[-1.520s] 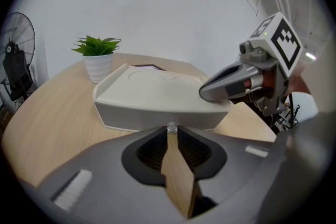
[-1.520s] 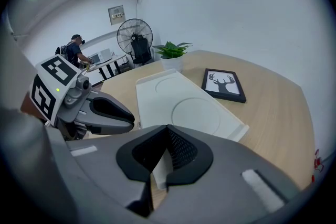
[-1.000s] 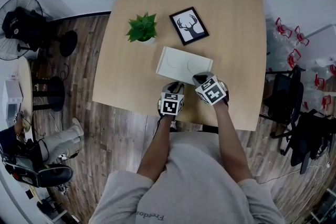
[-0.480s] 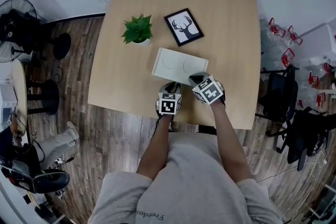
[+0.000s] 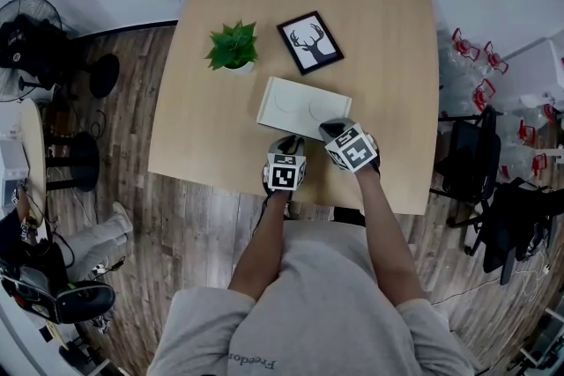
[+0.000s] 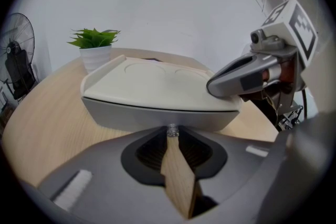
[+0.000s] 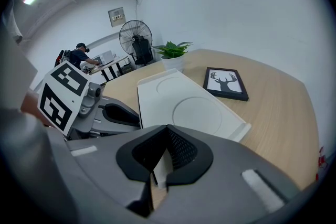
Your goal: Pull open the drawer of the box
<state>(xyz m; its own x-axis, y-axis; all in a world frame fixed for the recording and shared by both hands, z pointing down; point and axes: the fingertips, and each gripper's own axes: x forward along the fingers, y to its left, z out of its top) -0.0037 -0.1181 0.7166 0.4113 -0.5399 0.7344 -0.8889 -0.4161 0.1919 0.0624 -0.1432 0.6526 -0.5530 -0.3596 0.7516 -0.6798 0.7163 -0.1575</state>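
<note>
Both of the person's bare forearms reached forward from the chest, close together, each hand wrapped around one of the two grippers at the table's (image 5: 388, 40) near edge. The left gripper (image 6: 171, 136) lay low and level, aimed straight at the front of the box, its jaws drawn together on the single small clear knob (image 6: 171, 130) in the middle of the drawer front. The right gripper (image 7: 167, 127) sat a little farther forward and higher. Its jaws were all but together with nothing between them, only a sliver of white showing through the slit, and its tips rested on the lid at the near right corner. The one white box (image 5: 300, 106) lay just beyond both grippers, set slightly askew on the table. Its lid bore two shallow round recesses, and the drawer did not visibly stand out from the front. Past it stood one potted plant (image 5: 234, 46) at the left and one black-framed deer picture (image 5: 310, 42) lying flat at the right. One standing fan (image 7: 135, 36) stood off the table beyond.
</note>
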